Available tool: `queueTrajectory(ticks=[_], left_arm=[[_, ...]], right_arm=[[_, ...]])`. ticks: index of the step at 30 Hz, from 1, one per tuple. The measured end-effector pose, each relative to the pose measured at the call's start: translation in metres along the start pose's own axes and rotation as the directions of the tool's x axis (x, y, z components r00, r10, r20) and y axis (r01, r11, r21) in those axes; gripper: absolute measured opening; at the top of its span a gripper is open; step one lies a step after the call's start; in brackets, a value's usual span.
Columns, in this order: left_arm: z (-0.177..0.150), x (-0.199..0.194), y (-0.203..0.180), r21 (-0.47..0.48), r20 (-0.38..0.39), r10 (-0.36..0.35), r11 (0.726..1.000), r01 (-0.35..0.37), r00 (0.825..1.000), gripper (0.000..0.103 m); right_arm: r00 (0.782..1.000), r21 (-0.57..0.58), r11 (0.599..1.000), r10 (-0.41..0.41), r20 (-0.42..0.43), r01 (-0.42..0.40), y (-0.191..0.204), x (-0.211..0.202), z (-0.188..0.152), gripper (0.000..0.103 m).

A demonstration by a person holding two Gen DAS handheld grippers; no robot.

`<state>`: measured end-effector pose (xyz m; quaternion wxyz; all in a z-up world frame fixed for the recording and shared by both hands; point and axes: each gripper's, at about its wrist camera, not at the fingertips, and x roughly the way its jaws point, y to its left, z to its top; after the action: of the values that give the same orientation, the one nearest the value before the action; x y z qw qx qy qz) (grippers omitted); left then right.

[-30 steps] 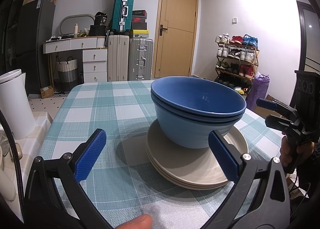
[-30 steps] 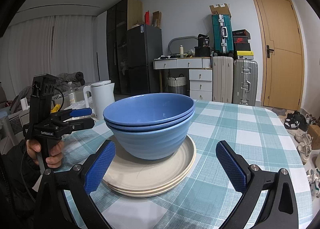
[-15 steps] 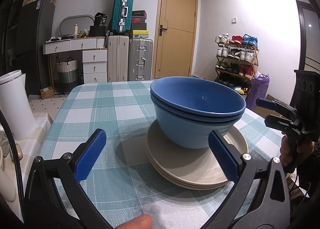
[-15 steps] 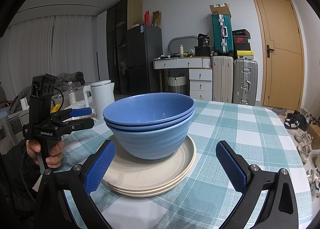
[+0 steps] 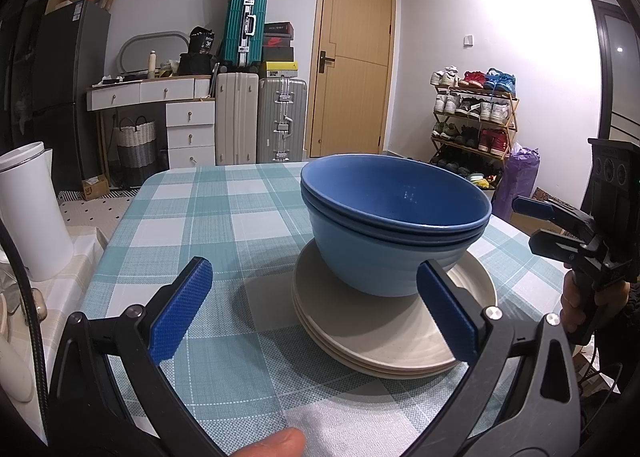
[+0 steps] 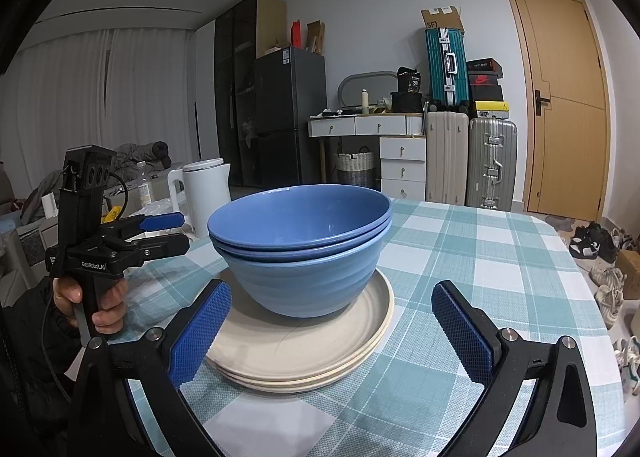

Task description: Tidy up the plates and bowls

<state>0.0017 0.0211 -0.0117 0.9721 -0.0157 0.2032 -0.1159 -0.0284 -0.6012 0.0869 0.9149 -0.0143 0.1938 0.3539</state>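
Note:
A stack of nested blue bowls (image 5: 394, 225) stands on a stack of beige plates (image 5: 384, 333) on the checked table; the bowls (image 6: 300, 253) and plates (image 6: 300, 353) also show in the right wrist view. My left gripper (image 5: 316, 309) is open and empty, just short of the plates. My right gripper (image 6: 332, 331) is open and empty, its jaws wide on either side of the plates' near edge. The left gripper also shows in the right wrist view (image 6: 160, 233), and the right gripper in the left wrist view (image 5: 548, 229), both held off the table's sides.
The teal checked tablecloth (image 5: 224, 217) covers the table. A white kettle (image 6: 206, 193) stands beyond the table's left edge, also in the left wrist view (image 5: 28, 213). Suitcases (image 5: 280, 117), a door and a shoe rack (image 5: 472, 117) are far behind.

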Motion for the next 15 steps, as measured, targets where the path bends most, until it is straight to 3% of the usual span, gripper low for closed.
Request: queueTrajectory(ticks=[15], left_arm=[[-0.0005,-0.0003,0.0000,0.001,0.000,0.000,1.000,0.000,1.000,0.102]], right_arm=[[1.000,0.000,1.000,0.001,-0.001,-0.001,-0.0006,0.0001,0.0005,0.102]])
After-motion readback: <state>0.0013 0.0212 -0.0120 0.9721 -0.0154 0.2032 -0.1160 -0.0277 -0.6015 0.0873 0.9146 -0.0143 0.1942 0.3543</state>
